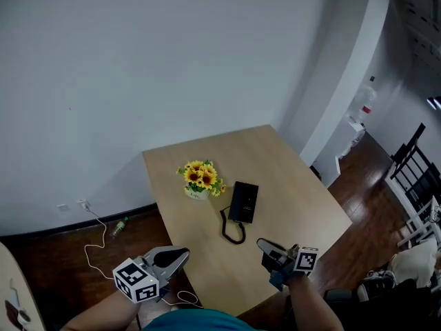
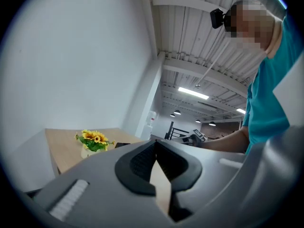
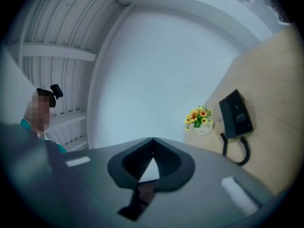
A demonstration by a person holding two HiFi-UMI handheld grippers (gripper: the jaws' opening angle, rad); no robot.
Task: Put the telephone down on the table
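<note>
The black telephone lies flat on the light wooden table, with its coiled cord looping toward the near edge. In the right gripper view the telephone shows to the right beyond the jaws, untouched. My left gripper hovers off the table's near left corner, jaws together and empty. The right gripper hangs over the near right part of the table, short of the cord, shut with nothing in it. Both the left gripper and the right gripper show closed tips in their own views.
A pot of sunflowers stands on the table just left of the telephone. On the dark floor at left lie a white cable and a green bottle. A black chair stands at the right, and a white wall rises behind the table.
</note>
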